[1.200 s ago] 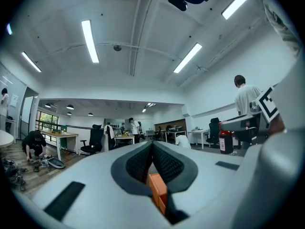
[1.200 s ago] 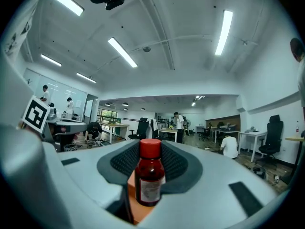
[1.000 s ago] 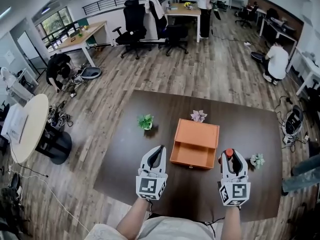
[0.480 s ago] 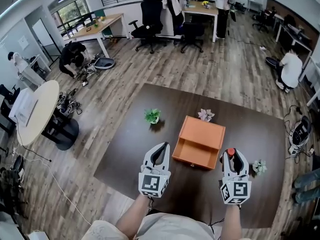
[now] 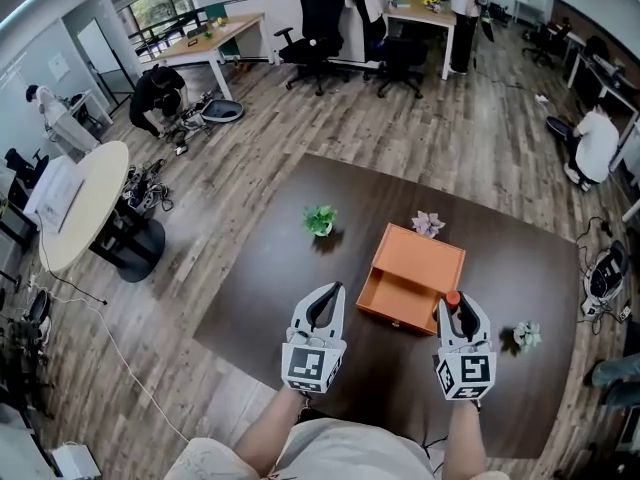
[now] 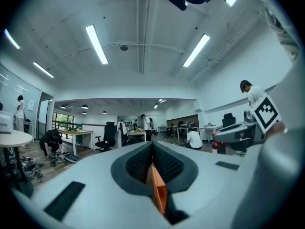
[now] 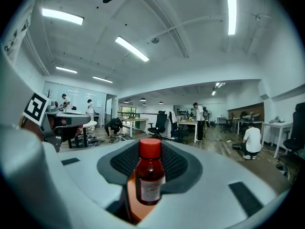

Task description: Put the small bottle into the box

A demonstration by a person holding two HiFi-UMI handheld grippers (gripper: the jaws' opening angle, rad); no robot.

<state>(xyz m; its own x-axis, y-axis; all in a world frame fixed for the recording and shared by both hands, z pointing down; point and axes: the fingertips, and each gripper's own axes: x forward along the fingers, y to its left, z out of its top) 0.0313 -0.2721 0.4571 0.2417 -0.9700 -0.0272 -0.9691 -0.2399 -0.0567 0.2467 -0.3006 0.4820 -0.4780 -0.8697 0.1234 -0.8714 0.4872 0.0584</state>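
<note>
The small dark-red bottle (image 5: 452, 299) with a red cap stands upright between the jaws of my right gripper (image 5: 455, 310), which is shut on it. It hangs just off the front right corner of the orange box (image 5: 412, 278), which lies open on the dark table (image 5: 270, 278). In the right gripper view the bottle (image 7: 150, 178) fills the middle between the dark pads (image 7: 124, 161). My left gripper (image 5: 324, 300) hovers left of the box's front, jaws together and holding nothing. In the left gripper view my left gripper (image 6: 152, 148) shows an orange edge of the box (image 6: 160, 197) below its closed pads.
A small green plant (image 5: 320, 220) stands left of the box, a pale pink one (image 5: 428, 224) behind it, and a third small plant (image 5: 525, 335) to the right of my right gripper. A round white table (image 5: 85, 203), desks, office chairs and several people are farther off.
My right gripper has moved with the bottle closer to the box's front right corner and a little lower. The left gripper has hardly moved. The head view has shifted.
</note>
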